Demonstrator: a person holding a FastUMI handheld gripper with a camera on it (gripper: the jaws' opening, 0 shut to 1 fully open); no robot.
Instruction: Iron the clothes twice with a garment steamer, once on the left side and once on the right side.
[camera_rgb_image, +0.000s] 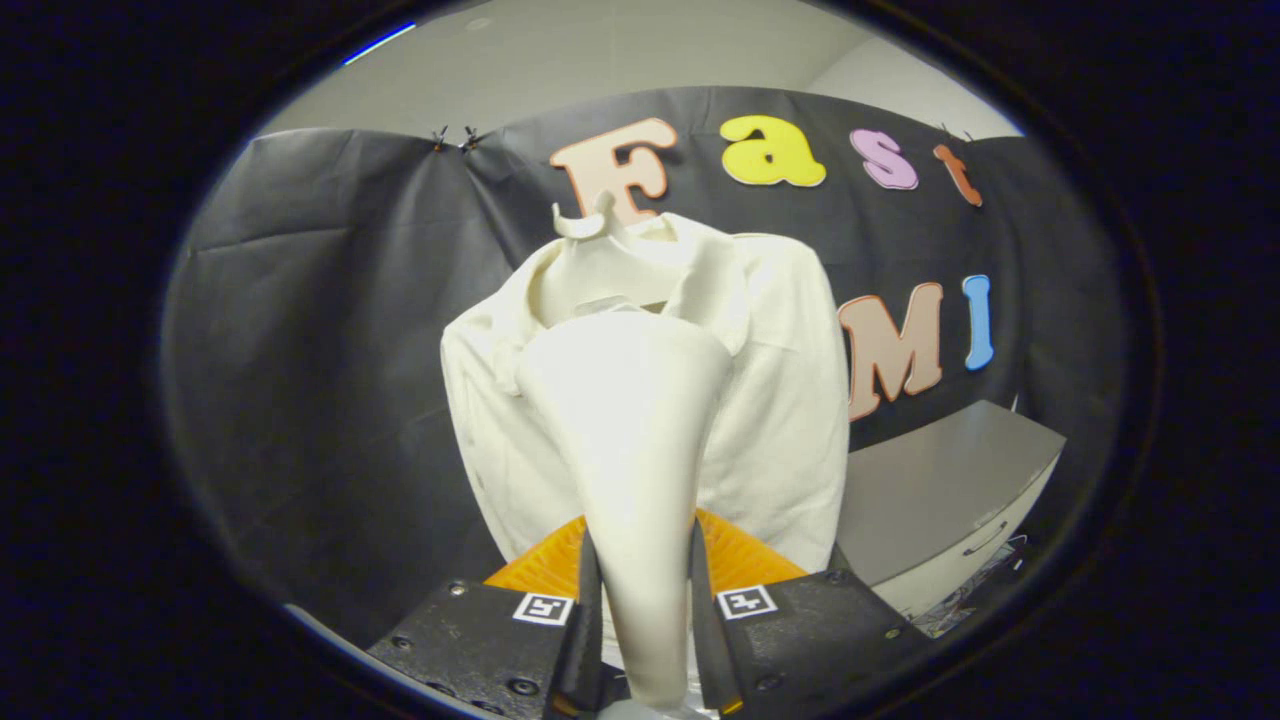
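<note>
The gripper (640, 600) has its two fingers (585, 610) set narrowly apart, each one pressing against a side of the garment steamer (632, 440), so the steamer's slim handle is pinched between them. The steamer rises straight ahead from between the fingers, narrow at the grip and flaring to a broad, rounded head at its far end. That head sits in front of the upper chest of the shirt (770, 400), just under the collar, and covers the middle of the garment; whether it actually touches the cloth cannot be told. The shirt is pale cream, with a turned-down collar, and hangs on a light-coloured hanger (585, 225) whose hook curves up above the neckline. Its shoulders spread out on either side of the steamer head, and its body drops down behind the steamer toward the fingers. Beyond the shirt hangs the black cloth wall (330, 330) of the booth. Off to the right of the shirt, near the wall, stands a grey table (940, 480) with a handle on its front.
</note>
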